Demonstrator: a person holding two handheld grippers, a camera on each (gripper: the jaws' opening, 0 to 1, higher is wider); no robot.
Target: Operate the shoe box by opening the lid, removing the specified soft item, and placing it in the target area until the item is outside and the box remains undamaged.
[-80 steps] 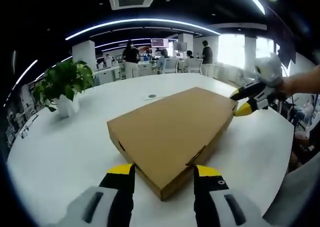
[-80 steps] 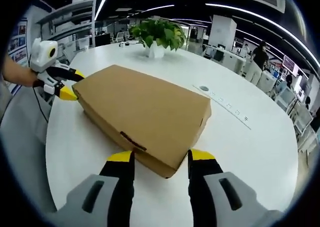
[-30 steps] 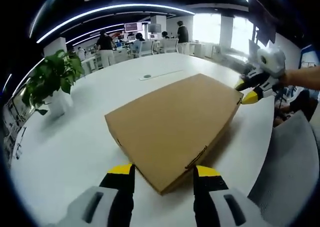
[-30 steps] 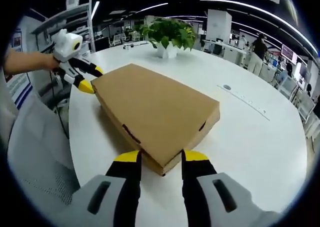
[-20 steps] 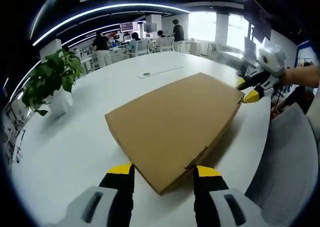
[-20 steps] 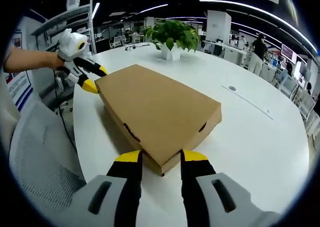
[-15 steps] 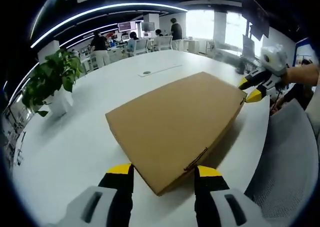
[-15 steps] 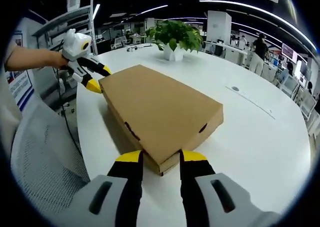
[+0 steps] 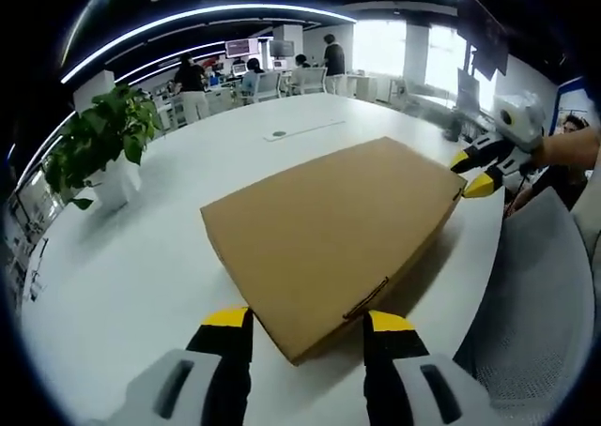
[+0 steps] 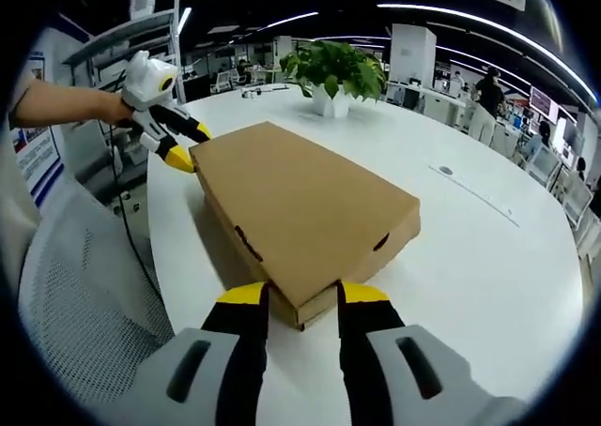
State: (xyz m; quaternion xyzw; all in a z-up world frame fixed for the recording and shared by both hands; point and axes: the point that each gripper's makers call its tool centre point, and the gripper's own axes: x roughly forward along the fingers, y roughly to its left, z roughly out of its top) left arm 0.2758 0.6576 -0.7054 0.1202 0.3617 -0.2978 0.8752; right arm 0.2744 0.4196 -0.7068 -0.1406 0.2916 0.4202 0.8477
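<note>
- The shoe box (image 9: 329,229) — flat, brown cardboard, lid shut — lies on the round white counter (image 9: 131,266) and takes up the middle of the left gripper view; in the right gripper view it runs from the upper left toward the lower centre of the frame.
- Left tongs (image 9: 305,325): at the bottom centre of their own view, the two yellow-tipped jaws stand apart with the near corner of the box between them. Whether the tips touch the cardboard, I cannot tell. They hold nothing.
- Right tongs (image 10: 293,298): at the bottom centre of their own view, jaws likewise spread on either side of the opposite box corner, gripping nothing.
- Each pair also appears in the other's view at the far corner of the box — the right tongs at the right edge of the left gripper view, the left tongs at the upper left of the right gripper view, each with a bare forearm behind.
- A potted plant (image 9: 99,154) stands on the counter at the left of the left gripper view.
- A grey mesh chair (image 10: 84,304) sits at the lower left of the right gripper view, beside the counter.
</note>
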